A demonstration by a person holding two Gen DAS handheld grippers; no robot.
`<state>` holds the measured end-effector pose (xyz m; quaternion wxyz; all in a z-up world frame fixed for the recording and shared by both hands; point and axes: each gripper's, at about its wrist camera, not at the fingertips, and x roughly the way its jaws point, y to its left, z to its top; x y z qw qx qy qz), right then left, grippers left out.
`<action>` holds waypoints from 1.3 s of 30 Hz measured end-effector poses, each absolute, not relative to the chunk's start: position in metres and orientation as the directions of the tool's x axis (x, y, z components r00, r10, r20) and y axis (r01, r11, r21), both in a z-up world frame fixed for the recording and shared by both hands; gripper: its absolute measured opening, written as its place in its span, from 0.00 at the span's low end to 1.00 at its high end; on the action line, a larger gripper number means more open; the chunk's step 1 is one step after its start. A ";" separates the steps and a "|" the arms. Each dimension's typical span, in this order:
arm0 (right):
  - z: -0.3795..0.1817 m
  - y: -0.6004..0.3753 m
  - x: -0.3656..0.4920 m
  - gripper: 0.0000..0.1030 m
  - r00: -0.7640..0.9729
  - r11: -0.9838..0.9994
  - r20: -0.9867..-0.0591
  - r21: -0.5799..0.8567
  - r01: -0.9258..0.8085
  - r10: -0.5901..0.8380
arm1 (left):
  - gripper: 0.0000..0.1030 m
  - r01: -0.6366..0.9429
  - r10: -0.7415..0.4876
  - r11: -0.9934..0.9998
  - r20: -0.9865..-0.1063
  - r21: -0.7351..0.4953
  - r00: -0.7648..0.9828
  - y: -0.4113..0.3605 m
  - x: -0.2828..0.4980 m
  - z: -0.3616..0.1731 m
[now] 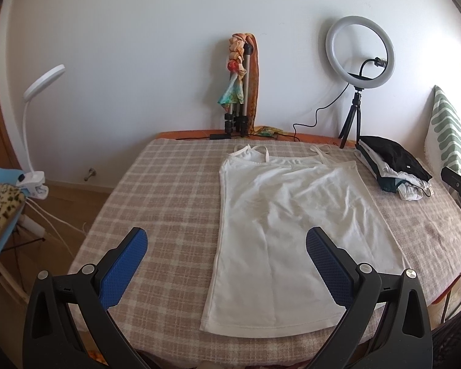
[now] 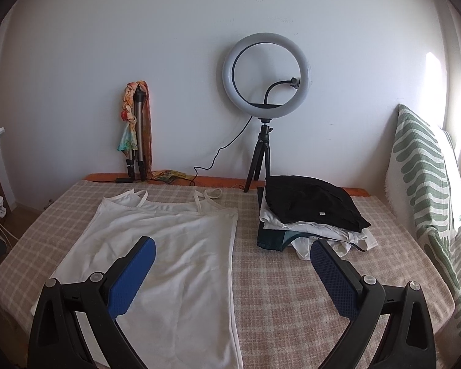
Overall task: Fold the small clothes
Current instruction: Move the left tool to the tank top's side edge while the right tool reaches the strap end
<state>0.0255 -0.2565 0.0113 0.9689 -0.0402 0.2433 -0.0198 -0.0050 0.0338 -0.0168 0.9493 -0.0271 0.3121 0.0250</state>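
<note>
blue-padded left tool [image 1: 226, 240] agape, flat white camisole [image 1: 279, 215], checked cloth [image 1: 156, 190]

My left tool [image 1: 226, 241] has black plastic arms with round silver screws and blue, dimpled pads [image 1: 124, 269]. My right tool [image 2: 233, 253] looks identical: black frame, silver pivots, textured blue pads [image 2: 132, 276].

Left gripper [image 1: 226, 240] held level, blue-padded fingers [image 1: 124, 266] spread wide, nothing gripped, right gripper [image 2: 233, 252] likewise spread, empty
</note>
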 end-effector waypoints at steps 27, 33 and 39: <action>0.000 -0.122 0.189 0.68 0.561 0.883 -0.705 0.212 -0.418 0.434 | 0.45 -0.042 -0.234 0.952 -0.809 -0.303 0.540 0.080 0.007 -0.132; -0.033 -0.058 0.242 0.59 0.449 0.864 -0.772 0.248 -0.439 0.450 | 0.42 -0.051 -0.260 0.942 -0.820 -0.331 0.510 0.084 0.007 -0.146; -0.068 -0.018 0.285 0.44 0.381 0.876 -0.822 0.261 -0.407 0.422 | 0.42 -0.049 -0.281 0.934 -0.811 -0.354 0.513 0.085 0.010 -0.146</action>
